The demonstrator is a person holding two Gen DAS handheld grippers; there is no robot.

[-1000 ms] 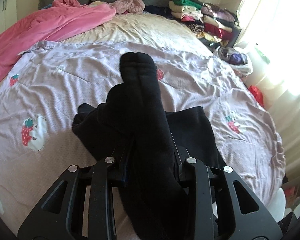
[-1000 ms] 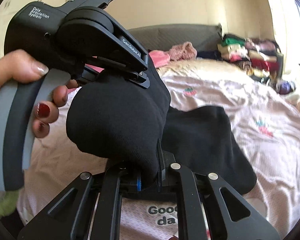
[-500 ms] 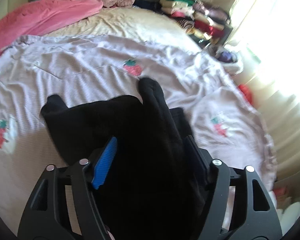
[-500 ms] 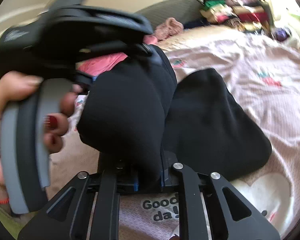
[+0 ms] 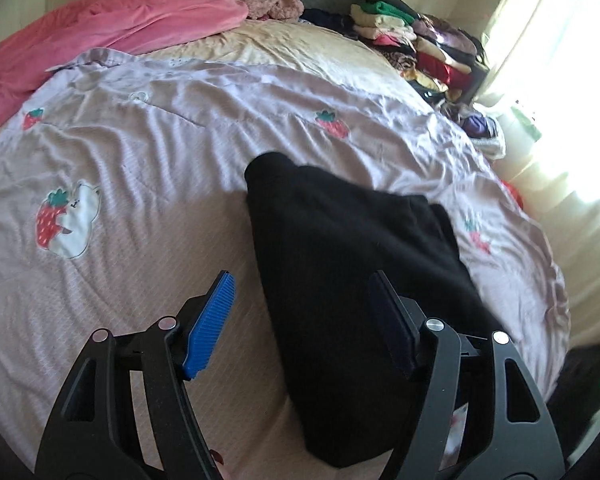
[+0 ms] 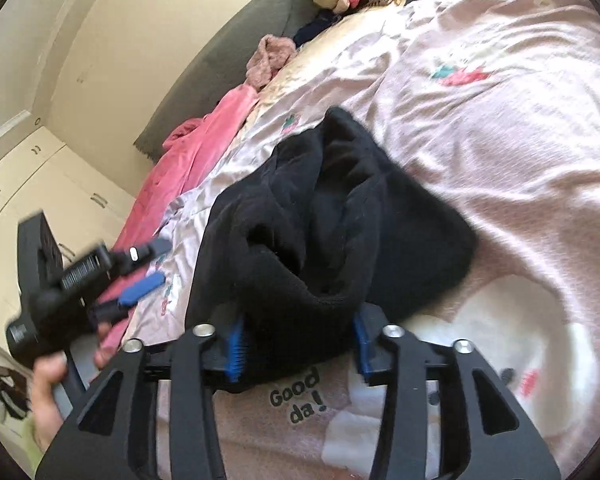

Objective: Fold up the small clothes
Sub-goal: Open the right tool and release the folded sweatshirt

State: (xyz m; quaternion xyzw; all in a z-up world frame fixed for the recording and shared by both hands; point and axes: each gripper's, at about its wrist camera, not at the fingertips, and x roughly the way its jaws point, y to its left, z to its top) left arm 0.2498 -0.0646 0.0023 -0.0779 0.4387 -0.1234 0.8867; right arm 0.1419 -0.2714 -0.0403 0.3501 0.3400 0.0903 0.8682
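**Black garment down on the bed, both grippers spread**

Left wrist view first: the left gripper [image 5: 300,312] has its jaws wide apart, blue pad on one side, dark pad on the other, nothing between them but the near edge of the black garment [image 5: 352,248] lying below. Over to the right wrist view, and the right gripper [image 6: 298,346] has its jaws parted too, the bunched black cloth [image 6: 332,216] sitting loose between the blue pads, not visibly pinched. The garment rests on the lilac strawberry-print sheet [image 5: 148,152], rumpled, with a raised hollow in its middle. Further out lie a pink garment [image 5: 100,36] and a stack of folded clothes [image 5: 416,44] at the far corner.

The job looks like mid-fold, with the piece laid down but lumpy. To do it well, I'd flatten that bulge, take a clean corner at each side rather than a handful, and bring the edge across evenly so the layers line up.
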